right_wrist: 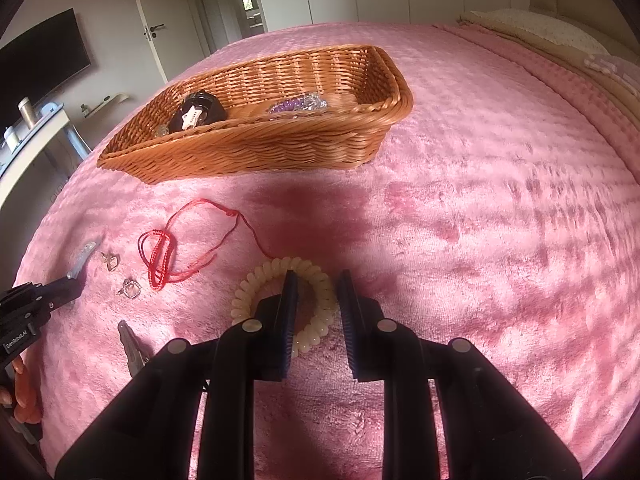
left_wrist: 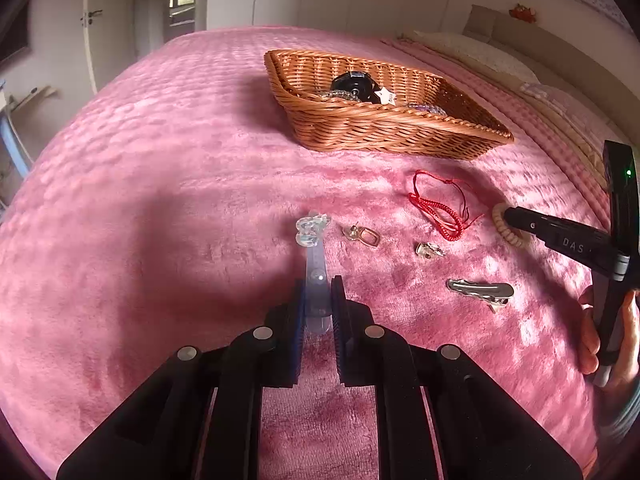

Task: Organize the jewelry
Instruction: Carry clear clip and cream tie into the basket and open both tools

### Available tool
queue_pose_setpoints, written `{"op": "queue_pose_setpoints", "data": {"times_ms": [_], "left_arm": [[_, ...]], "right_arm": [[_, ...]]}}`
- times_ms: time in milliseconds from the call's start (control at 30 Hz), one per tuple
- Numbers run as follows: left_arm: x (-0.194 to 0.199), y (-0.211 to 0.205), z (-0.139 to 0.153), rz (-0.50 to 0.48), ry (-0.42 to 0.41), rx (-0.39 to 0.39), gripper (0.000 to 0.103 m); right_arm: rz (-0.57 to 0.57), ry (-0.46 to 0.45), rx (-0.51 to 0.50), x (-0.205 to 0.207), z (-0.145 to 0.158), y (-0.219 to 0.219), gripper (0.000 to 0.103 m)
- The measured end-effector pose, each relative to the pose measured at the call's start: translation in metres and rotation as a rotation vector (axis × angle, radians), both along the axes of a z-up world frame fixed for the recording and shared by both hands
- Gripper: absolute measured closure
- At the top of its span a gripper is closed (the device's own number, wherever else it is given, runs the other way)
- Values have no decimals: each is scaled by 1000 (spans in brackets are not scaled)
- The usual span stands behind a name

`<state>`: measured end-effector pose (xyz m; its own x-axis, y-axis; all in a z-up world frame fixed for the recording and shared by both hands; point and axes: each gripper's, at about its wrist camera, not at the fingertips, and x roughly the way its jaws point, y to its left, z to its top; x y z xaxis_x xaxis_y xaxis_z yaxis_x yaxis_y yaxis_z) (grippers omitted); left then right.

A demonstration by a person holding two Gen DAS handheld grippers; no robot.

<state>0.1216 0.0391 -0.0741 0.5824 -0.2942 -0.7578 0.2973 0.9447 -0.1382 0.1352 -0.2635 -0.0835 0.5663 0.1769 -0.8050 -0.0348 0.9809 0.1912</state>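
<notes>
My left gripper [left_wrist: 318,286] is shut on a clear hair clip [left_wrist: 314,248] with a glassy bow at its far end, low over the pink bedspread. My right gripper [right_wrist: 316,280] is open, its jaws astride the right side of a cream spiral hair tie [right_wrist: 276,276] that lies on the bed; it also shows in the left wrist view [left_wrist: 505,224]. A wicker basket [left_wrist: 360,128] [right_wrist: 248,148] behind holds a black item [right_wrist: 198,116] and beaded bracelets [right_wrist: 298,104]. A red cord bracelet [left_wrist: 440,208] [right_wrist: 180,248] lies in between.
Two small earrings [left_wrist: 362,234] [left_wrist: 429,250] and a silver hair clip [left_wrist: 480,290] lie on the pink bedspread [left_wrist: 160,200]. Pillows [left_wrist: 480,52] are at the far right. Wardrobe doors and a room door stand behind the bed.
</notes>
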Motion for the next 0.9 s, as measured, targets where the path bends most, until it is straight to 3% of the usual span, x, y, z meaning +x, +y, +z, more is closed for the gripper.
{"op": "queue_pose_setpoints", "data": {"times_ms": [100,133,333,533,700,900], "left_arm": [[1,1,0,1,-1,-7,92],[0,1,0,4,-3,-8,92],[-5,6,15,19,-40,-60,92],[-8,-1,60,-1,-139,-119,92],[7,-25,106,-30,-239,-148,92],[47,-65,133,-67,-300,-175,92]], "right_arm": [[11,-5,-47,0,0,9,85],[26,-12,-50,-1,1,12,93],[63,-91,-54,-17,23,20,93],[57,-207,0,-21,82,9,93],[46,-287,7,11,132,3,93],[21,-283,1,72,145,0,93]]}}
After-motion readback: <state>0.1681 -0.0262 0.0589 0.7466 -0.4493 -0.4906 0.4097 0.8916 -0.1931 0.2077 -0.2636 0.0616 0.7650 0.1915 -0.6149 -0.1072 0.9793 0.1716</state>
